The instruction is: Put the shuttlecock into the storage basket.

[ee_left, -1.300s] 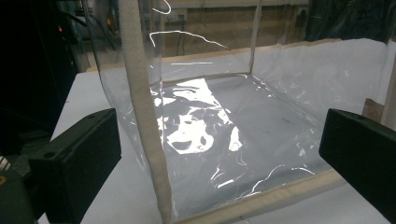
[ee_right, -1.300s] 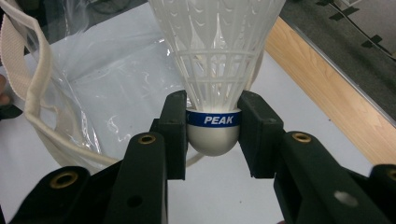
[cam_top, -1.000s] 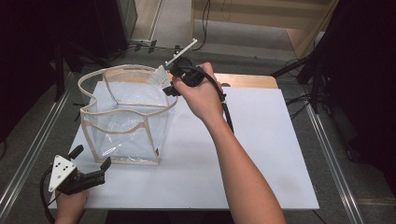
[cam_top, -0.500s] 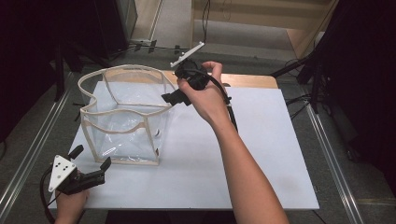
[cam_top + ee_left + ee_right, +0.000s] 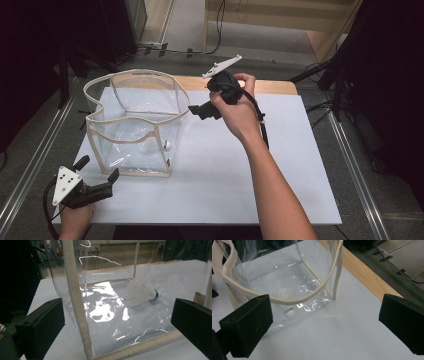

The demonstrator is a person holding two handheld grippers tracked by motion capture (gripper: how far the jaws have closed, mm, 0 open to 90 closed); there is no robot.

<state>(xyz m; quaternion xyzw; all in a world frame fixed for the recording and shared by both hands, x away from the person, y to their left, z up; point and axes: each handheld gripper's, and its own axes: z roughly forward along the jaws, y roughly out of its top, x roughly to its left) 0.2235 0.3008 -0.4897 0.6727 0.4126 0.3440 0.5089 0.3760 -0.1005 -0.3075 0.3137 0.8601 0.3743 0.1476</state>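
A clear plastic bag (image 5: 131,127) with cream fabric trim stands at the left edge of the white tabletop (image 5: 235,185), which has a light wooden strip along its far edge. Inside lies a white shuttlecock (image 5: 140,293) with a blue band round its white cork tip. Both grippers are black: the left gripper (image 5: 97,174) carries a white three-cornered plate with dark dots, the right gripper (image 5: 200,110) a white plate.

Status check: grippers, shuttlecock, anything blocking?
Left gripper and right gripper open, empty. Shuttlecock lying inside clear bag. Nothing blocking.
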